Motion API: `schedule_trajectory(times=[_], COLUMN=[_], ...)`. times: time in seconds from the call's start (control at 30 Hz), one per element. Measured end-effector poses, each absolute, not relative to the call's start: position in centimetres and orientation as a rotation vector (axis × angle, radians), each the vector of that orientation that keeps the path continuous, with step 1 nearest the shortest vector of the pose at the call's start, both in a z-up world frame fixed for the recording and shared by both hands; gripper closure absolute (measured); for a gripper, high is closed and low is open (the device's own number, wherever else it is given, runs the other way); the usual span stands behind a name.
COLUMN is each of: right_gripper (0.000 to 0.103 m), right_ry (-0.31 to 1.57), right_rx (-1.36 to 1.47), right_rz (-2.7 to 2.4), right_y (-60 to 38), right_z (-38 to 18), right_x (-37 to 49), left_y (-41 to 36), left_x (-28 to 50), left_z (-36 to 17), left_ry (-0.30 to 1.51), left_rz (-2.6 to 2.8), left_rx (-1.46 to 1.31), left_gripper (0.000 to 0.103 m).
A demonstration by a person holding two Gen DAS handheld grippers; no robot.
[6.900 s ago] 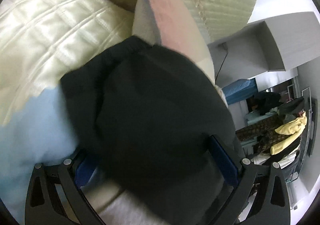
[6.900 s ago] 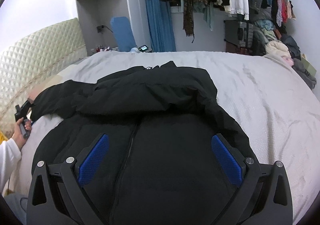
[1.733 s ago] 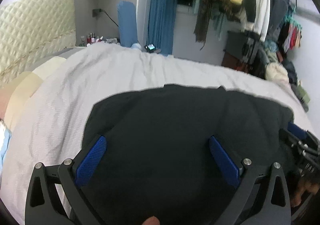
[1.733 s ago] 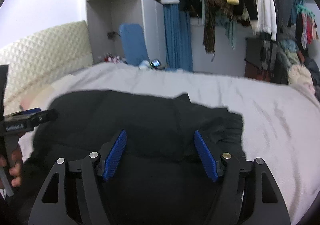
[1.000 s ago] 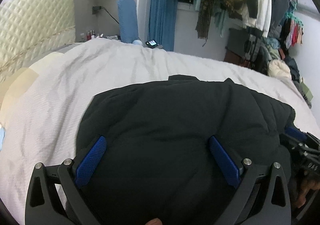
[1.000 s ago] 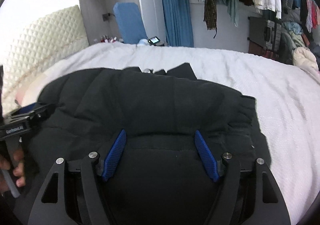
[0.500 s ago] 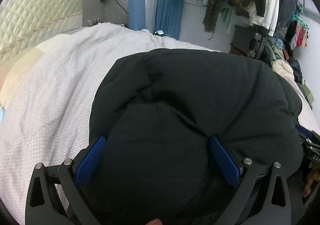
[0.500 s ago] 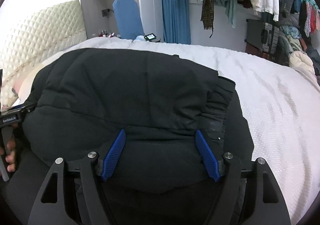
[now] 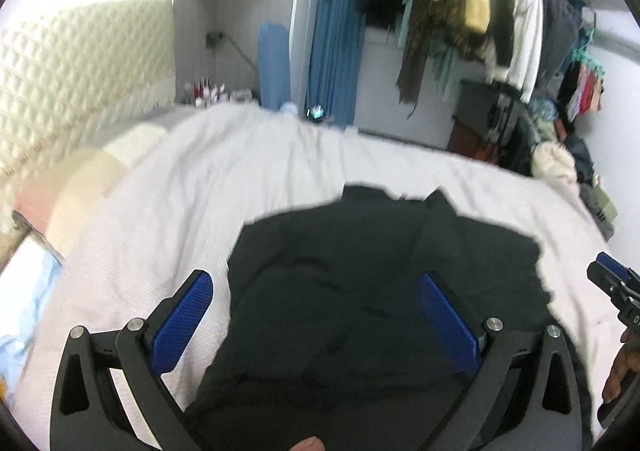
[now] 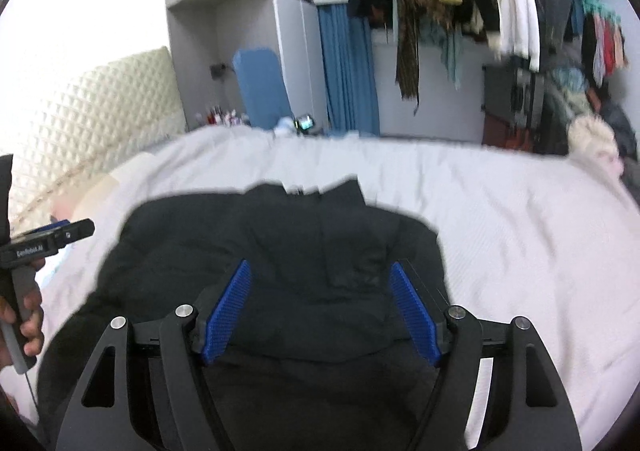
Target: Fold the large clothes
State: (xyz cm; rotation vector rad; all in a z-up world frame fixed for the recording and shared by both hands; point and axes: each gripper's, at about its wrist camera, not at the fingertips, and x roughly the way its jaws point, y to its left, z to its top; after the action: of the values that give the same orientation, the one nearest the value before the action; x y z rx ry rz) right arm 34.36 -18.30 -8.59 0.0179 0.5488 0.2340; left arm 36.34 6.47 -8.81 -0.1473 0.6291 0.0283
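Both grippers have lifted off the black jacket [image 9: 360, 291] on the bed [image 9: 240, 179], jaws open.

The left gripper [image 9: 316, 317] fills the lower part of its own view, its blue pads [image 9: 182, 317] spread wide apart and pressing on nothing; in the right wrist view it juts in at the left edge, gripped by a hand [image 10: 22, 317] with curled fingers; the right gripper [image 10: 320, 311] sits low in its view, jaws parted; its holding hand [image 9: 622, 367] shows at the lower right edge of the left wrist view.
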Motion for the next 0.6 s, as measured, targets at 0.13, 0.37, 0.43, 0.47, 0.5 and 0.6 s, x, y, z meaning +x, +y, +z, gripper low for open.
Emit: schedule_trajectory(times=[0.13, 0.37, 0.43, 0.47, 0.5, 0.6], right_gripper=[0.031, 0.031, 0.031, 0.031, 0.031, 0.031], right_ry=[0.462, 0.336, 0.318, 0.313, 0.306, 0.313], right_rx=[0.029, 0.006, 0.011, 0.010, 0.004, 0.009], right_rz=[0.240, 0.253, 0.256, 0.259, 0.261, 0.263], right_y=[-17.9, -17.0, -16.8, -16.8, -16.6, -16.7], right_z=[-2.5, 5.4, 6.4, 6.6, 6.9, 6.6], right_x=[29.9, 21.9, 19.8, 19.2, 18.1, 16.0], left_y=[5.5, 4.5, 4.1, 4.0, 3.8, 3.3], left_x=[31.7, 23.2, 20.7, 19.5, 18.2, 15.1], left_z=[-3.0, 4.1, 5.3, 5.5, 5.8, 6.2], left_ry=[0.556, 0.473, 0.468, 0.466, 0.464, 0.464], left_rz=[0.034, 0.009, -0.007, -0.011, -0.015, -0.026], left_rx=[-0.145, -0.151, -0.155, -0.155, -0.151, -0.138], left_gripper=[0.000, 0.000, 0.000, 0.000, 0.000, 0.000])
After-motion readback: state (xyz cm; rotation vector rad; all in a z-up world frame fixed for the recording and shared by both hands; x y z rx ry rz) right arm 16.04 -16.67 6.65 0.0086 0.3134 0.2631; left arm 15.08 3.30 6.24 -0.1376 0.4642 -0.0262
